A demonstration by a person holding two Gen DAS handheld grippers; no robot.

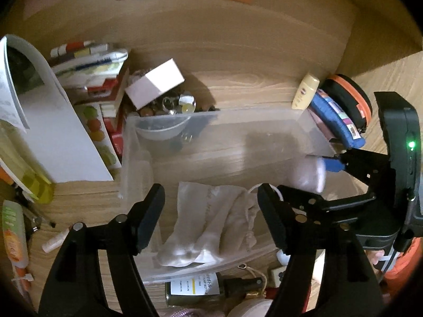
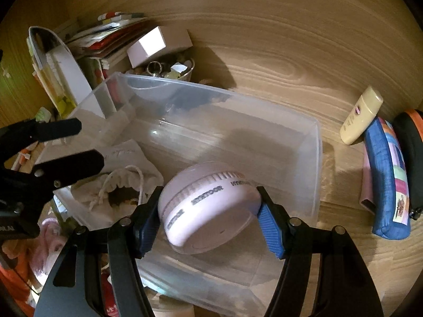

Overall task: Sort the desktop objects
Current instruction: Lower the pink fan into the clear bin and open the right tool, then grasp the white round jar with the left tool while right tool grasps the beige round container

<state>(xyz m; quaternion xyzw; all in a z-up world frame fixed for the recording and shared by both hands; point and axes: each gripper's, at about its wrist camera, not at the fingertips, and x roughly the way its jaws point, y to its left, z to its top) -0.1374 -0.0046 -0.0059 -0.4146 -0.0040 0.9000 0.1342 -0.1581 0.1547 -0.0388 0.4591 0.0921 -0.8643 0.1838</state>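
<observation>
Black fingers of the left gripper [image 1: 211, 216] stand closest to the left wrist camera, and they are apart with nothing pressed between them. Below the gap lies a white cloth pouch [image 1: 208, 224] with a drawstring, resting on the floor of the clear plastic bin [image 1: 169, 117]. The fingers hang above the pouch and do not touch it.

On the right side, the right gripper [image 2: 208, 212] has its blue pads [image 2: 271, 232] clamped on a round pale pink jar [image 2: 208, 206], one pad on each side. The jar is tilted, its flat base faces the camera, and grey letters run around its wall. It is held over the inside of the bin, near the right end; if it already touches the bin floor, I cannot tell. In the left wrist view the same jar appears blurred at the right wall of the bin.

Behind the bin, on the wooden desk [image 2: 277, 60], a small bowl with keys and trinkets [image 1: 169, 105] carries a white box [image 1: 154, 84] on top. A stack of books and papers [image 1: 90, 68] is at the left. To the right of the bin lie a cream bottle [image 2: 361, 116], a blue patchwork pouch [image 2: 388, 185] and a black and orange case [image 1: 349, 100], close together. A dark glass bottle [image 1: 201, 289] lies in front of the bin.
</observation>
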